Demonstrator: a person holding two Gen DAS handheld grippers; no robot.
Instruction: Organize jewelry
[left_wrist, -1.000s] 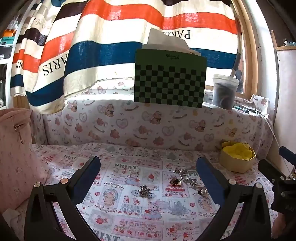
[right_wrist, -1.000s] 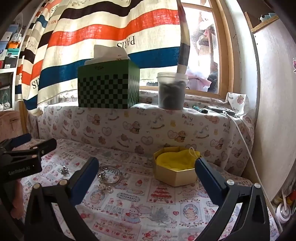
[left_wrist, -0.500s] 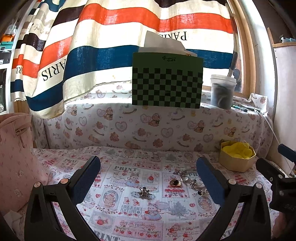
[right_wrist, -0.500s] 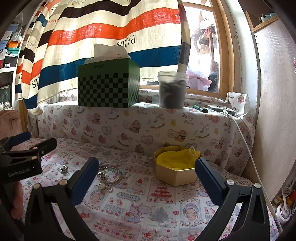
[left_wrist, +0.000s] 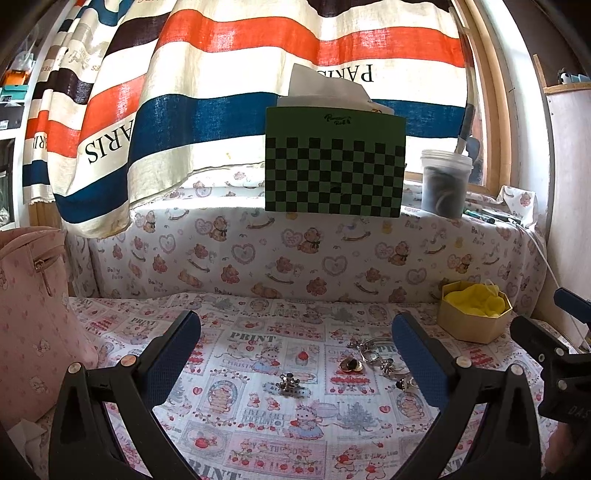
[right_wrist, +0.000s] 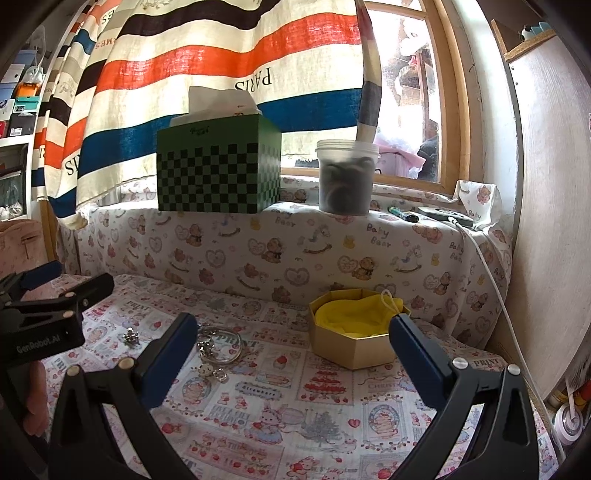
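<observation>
Several small jewelry pieces lie on the printed cloth. A silver charm (left_wrist: 289, 382) lies alone between my left gripper's fingers; it also shows in the right wrist view (right_wrist: 130, 336). A gold ring with a dark stone (left_wrist: 351, 364) and a silver bracelet cluster (left_wrist: 373, 350) lie to its right; the bracelet (right_wrist: 218, 341) shows in the right wrist view. A gold hexagonal box (right_wrist: 356, 328) with yellow lining stands at the right, also in the left wrist view (left_wrist: 474, 314). My left gripper (left_wrist: 295, 350) is open and empty above the cloth. My right gripper (right_wrist: 291, 347) is open and empty.
A green checkered tissue box (left_wrist: 334, 164) and a plastic tub (left_wrist: 446, 182) stand on the covered ledge behind. A pink bag (left_wrist: 29, 314) stands at the left. A wooden panel (right_wrist: 554, 221) bounds the right side. A striped curtain (left_wrist: 221, 92) hangs behind.
The left wrist view has tilted and drawn back slightly, so the jewelry sits a little higher in the frame. The right gripper has barely moved. Both stay open.
</observation>
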